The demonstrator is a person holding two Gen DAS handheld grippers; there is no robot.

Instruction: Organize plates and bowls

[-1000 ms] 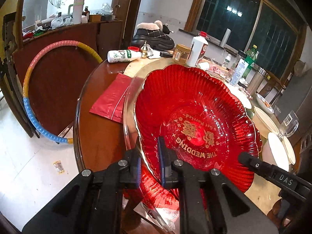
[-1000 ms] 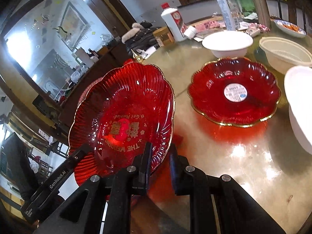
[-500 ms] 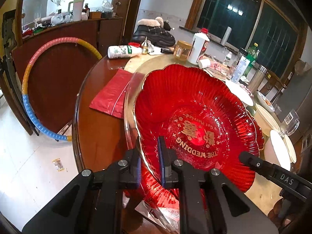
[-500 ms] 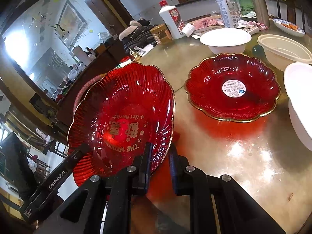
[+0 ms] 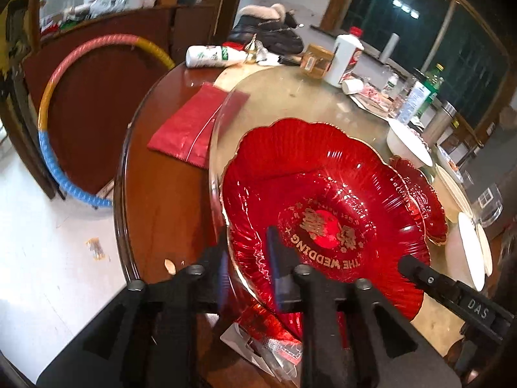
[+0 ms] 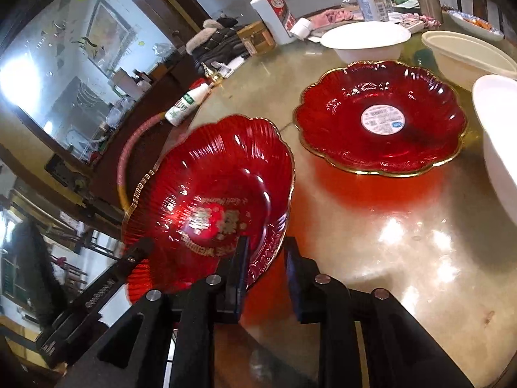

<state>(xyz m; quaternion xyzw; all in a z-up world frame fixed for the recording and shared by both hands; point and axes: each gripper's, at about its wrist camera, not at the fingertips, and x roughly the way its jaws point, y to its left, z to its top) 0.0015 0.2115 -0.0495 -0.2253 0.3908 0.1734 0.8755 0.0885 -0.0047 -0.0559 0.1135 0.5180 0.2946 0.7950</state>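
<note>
A red scalloped glass plate with gold "THE WEDDING" lettering [image 5: 323, 200] [image 6: 210, 187] lies near the edge of the glass turntable [image 5: 290, 97]. My left gripper [image 5: 247, 258] straddles its near rim; the jaws are opening and the pads stand clear of the glass. On the opposite rim my right gripper [image 6: 265, 258] is also opening, with the rim in the gap and not pressed. A second red plate with a white sticker [image 6: 381, 116] [image 5: 423, 200] sits flat just beyond it.
White bowls [image 6: 365, 38] [image 6: 497, 129] and a cream bowl [image 6: 468, 55] ring the second plate. A white bottle [image 6: 271, 9], jars and food crowd the far side. A red bag [image 5: 197, 126] lies on the wooden rim, a hoop [image 5: 51, 148] leans behind. Crumpled wrapping [image 5: 268, 346] lies under the plate's near edge.
The wedding plate has come down from a raised tilt to rest low on the turntable. Both grippers' jaws, earlier clamped on its rim, have widened off the glass.
</note>
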